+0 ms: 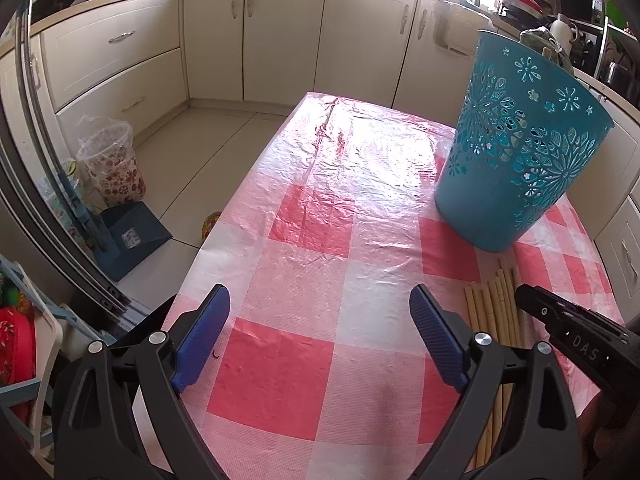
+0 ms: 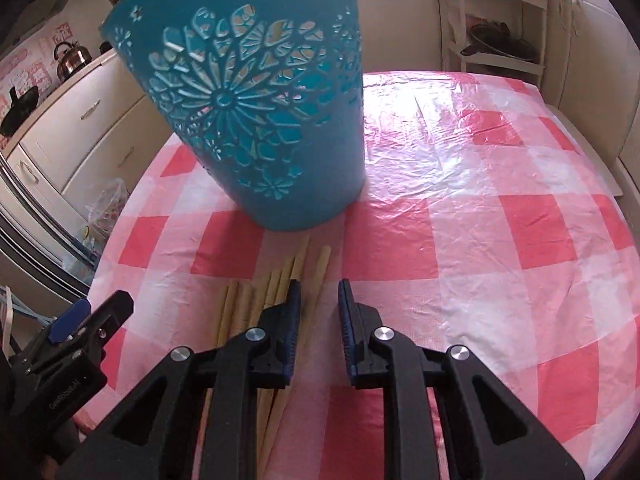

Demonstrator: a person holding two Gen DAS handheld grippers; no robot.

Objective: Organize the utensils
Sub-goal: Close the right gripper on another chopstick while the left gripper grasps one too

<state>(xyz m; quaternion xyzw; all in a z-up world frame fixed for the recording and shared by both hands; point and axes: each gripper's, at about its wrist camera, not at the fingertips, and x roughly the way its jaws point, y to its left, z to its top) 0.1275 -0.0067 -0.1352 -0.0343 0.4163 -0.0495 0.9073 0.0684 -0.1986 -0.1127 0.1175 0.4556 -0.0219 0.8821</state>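
Note:
Several pale wooden chopsticks (image 2: 276, 288) lie side by side on the pink checked tablecloth (image 2: 460, 200), just in front of a tall teal cut-out basket (image 2: 256, 120). My right gripper (image 2: 319, 288) hovers over them, jaws partly open with one stick's tip between them, nothing clamped. In the left wrist view the chopsticks (image 1: 494, 304) lie at the right, the basket (image 1: 516, 140) behind them. My left gripper (image 1: 320, 300) is wide open and empty over the cloth, left of the sticks. The right gripper's body (image 1: 568, 324) shows at the right edge.
The table's left edge (image 1: 224, 220) drops to a tiled floor with a plastic-lined bin (image 1: 112, 164) and a blue dustpan (image 1: 128, 236). Cream cabinets (image 1: 280, 40) ring the room. A white shelf rack (image 2: 496, 20) stands behind the table. The left gripper's body (image 2: 76, 336) shows at lower left.

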